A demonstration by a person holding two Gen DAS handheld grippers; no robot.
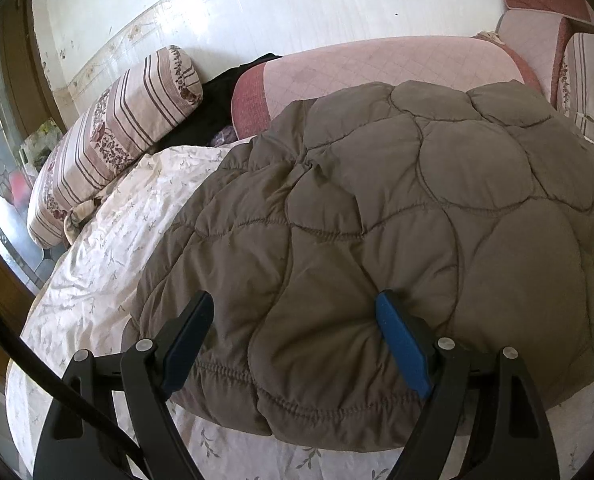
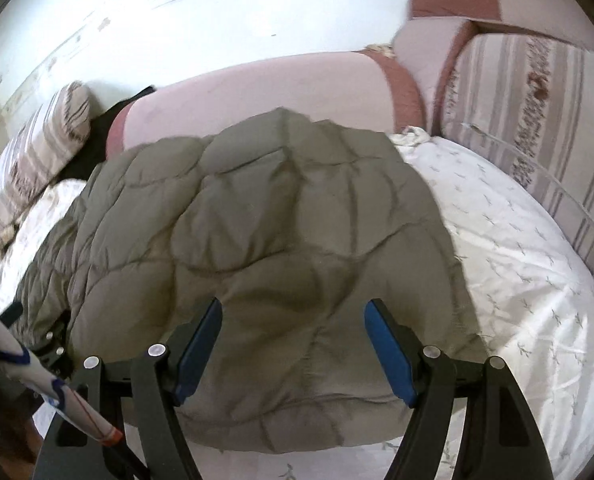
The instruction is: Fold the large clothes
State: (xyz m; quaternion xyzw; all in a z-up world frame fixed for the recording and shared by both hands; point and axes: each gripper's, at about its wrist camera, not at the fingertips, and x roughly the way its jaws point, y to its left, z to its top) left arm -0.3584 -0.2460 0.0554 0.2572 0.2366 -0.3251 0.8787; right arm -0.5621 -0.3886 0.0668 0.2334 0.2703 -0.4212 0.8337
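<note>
Sheet (image 1: 109, 248) spread over bed, pillow (image 1: 109, 140) far left. Jacket (image 1: 377, 216) lying flat on sheet, long axis near to far, near hem directly under both tools. Left gripper (image 1: 295, 340) wide, empty, straddling hem left of centre. Right gripper (image 2: 293, 344) wide, empty, nearer right edge

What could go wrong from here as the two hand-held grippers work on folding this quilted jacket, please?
Both hand-held grippers, left and right, are open over the puffy grey-brown jacket, so a pinch may catch only the outer layer and slip. The thick padding may spring a fold back open. The loose white floral sheet underneath could get grabbed along with the hem.
</note>
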